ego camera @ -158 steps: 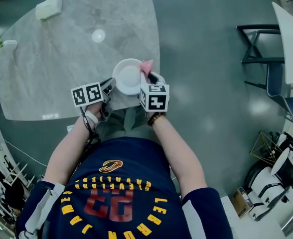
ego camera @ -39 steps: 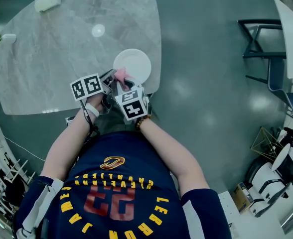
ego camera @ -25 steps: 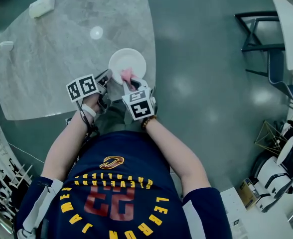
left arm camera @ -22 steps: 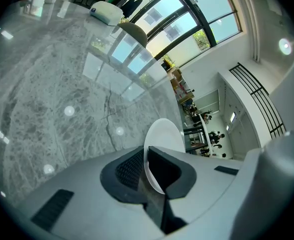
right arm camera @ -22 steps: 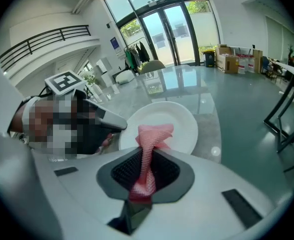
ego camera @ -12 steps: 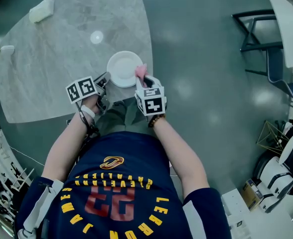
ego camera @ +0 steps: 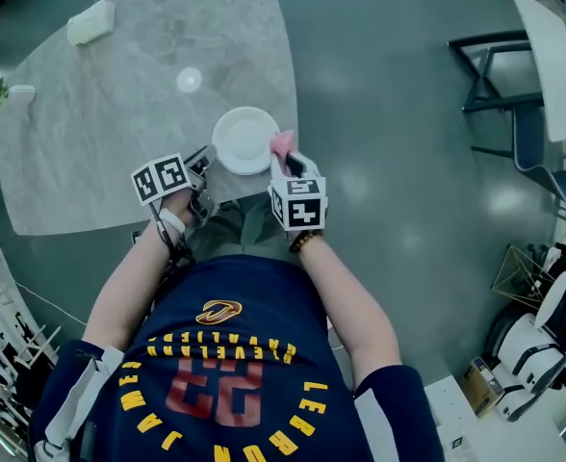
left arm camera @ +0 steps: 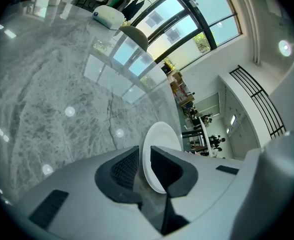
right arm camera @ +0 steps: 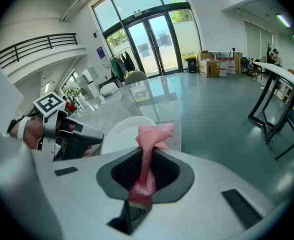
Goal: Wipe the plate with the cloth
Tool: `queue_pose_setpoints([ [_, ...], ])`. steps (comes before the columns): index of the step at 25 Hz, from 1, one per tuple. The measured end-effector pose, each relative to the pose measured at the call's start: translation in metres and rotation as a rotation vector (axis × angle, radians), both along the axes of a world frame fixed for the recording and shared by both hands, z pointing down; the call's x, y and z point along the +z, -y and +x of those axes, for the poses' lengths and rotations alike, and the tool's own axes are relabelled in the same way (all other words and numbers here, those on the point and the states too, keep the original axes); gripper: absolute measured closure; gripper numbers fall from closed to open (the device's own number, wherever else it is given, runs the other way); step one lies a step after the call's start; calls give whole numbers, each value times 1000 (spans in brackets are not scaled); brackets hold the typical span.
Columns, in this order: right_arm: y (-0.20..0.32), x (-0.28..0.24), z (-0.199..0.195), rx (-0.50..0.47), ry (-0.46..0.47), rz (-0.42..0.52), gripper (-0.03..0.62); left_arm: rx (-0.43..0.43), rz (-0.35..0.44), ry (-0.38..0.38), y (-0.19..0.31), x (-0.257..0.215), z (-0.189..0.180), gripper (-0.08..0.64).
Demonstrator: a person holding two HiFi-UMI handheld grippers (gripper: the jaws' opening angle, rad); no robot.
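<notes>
The plate sat at the near right corner of the bench, white and round, its rim close to the bench's near edge. My left gripper came at it from the near left side and had its two jaws closed over the plate's rim, one jaw on each face. In the left gripper view the plate showed almost edge-on between them. I could not tell whether the plate lay flat on the bench or was lifted a little.

The cloth, pink and of open mesh, was pinched in my right gripper, the jaws drawn tight on it and a bunched tuft standing out past their tips. That tuft was at the plate's right rim, opposite the left gripper; whether it touched the plate I could not tell.

Farther off on the bench lay a small white disc near the middle and a pale box by the far left corner.
</notes>
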State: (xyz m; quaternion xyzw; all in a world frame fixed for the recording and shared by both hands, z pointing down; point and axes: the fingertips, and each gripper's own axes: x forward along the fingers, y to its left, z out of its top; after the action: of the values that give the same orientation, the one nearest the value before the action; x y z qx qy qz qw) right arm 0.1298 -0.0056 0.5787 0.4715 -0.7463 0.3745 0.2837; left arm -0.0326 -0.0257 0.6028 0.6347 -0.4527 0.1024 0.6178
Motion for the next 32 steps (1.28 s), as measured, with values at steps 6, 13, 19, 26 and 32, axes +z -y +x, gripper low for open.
queue_pose_setpoints([
  [6,11,-24,18,73,11,60,551,-75,79,-19,10,-26,-24,479],
  [13,35,-85,40,185,57,224,552,-124,315,-71,37,-112,-70,479],
  [19,38,-141,9,143,176,250,552,-11,530,66,37,-200,-97,479],
  [26,54,-255,-49,-16,312,470,552,84,865,60,42,-328,-58,479],
  [32,50,-330,-81,-133,357,662,552,80,1146,136,41,-412,-48,480],
])
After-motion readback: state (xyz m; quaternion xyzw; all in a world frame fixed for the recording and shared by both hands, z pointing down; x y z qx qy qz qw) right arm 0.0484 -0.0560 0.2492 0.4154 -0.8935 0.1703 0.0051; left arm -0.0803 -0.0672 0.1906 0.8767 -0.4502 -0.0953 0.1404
